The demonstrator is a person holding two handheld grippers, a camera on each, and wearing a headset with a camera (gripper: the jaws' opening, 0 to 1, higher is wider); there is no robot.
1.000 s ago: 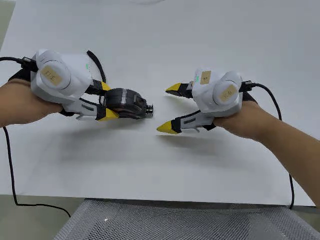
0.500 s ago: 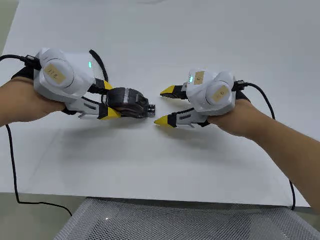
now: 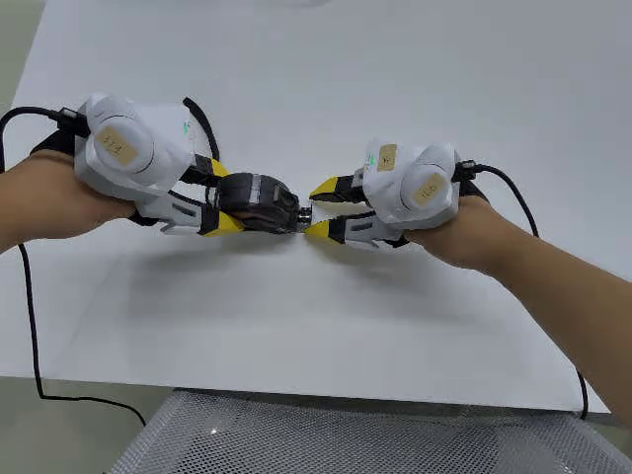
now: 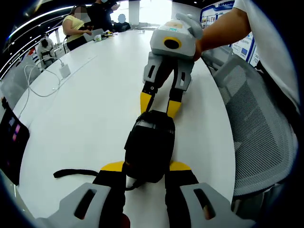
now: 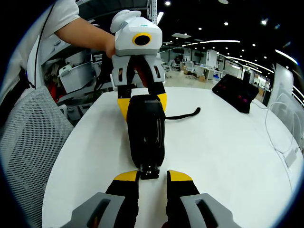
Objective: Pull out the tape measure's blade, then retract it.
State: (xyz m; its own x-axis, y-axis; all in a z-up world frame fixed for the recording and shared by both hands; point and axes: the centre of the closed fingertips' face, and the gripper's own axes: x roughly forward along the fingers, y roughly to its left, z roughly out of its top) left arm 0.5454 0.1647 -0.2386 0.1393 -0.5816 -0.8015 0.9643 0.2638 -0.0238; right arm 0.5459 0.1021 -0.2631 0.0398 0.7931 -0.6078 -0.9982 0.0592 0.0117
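Jaws of the left gripper (image 3: 217,196) clamp a black tape measure (image 3: 255,201) at frame centre; the right gripper (image 3: 318,208) jaws, narrowly apart, flank its tip.

Office; long white conf. table (image 4: 85,109), mesh chairs (image 4: 256,137)

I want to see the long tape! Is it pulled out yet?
Not out. Only its hook pokes from the tape measure, between jaws of the right gripper.

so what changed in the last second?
The right gripper moved in toward the tape measure, its jaws narrowing. Its tips now flank the blade hook but have not clamped it. The left gripper stayed shut on the tape measure, and the blade is still retracted.
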